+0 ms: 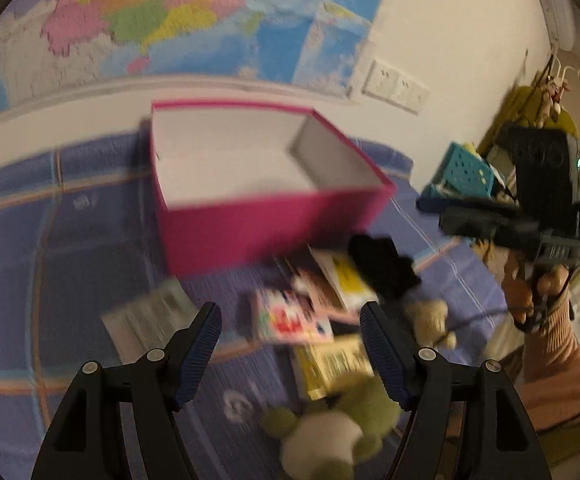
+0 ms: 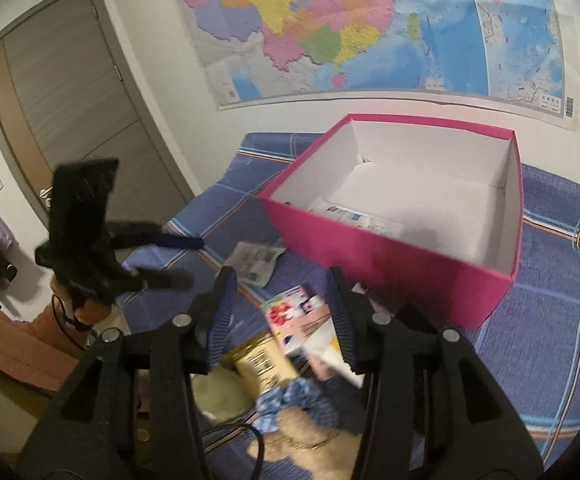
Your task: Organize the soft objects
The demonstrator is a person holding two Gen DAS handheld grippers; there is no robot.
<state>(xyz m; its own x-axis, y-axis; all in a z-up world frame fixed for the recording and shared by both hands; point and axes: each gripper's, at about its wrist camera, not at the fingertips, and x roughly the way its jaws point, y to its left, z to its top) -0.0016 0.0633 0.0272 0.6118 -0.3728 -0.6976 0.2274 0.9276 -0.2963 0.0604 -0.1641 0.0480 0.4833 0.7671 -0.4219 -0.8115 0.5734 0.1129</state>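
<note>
- Covering the whole work area, one blue checked bedspread (image 2: 550, 320) is seen, with a large map (image 2: 370, 28) fixed to the wall behind it.
- One pink box (image 2: 410, 264) is set on the bedspread, open at the top; a flat printed packet (image 2: 354, 216) is seen lying on its white floor in the right wrist view, and nothing else can be made out inside.
- Two plush toys are counted near the front edge of the bedspread, outside the box: a green and white one (image 1: 330, 428) and a beige one (image 1: 430, 320), the latter with blue checked cloth (image 2: 294, 400) lying on it.
- Several flat packets and booklets (image 1: 290, 320) are scattered between the box and the toys; blur prevents an exact count.
- One dark soft item (image 1: 382, 268) lies beside the beige toy.
- The left gripper (image 1: 290, 344) is held above the clutter with its fingers apart and nothing between them.
- The right gripper (image 2: 281, 312) is likewise spread, with nothing clamped.
</note>
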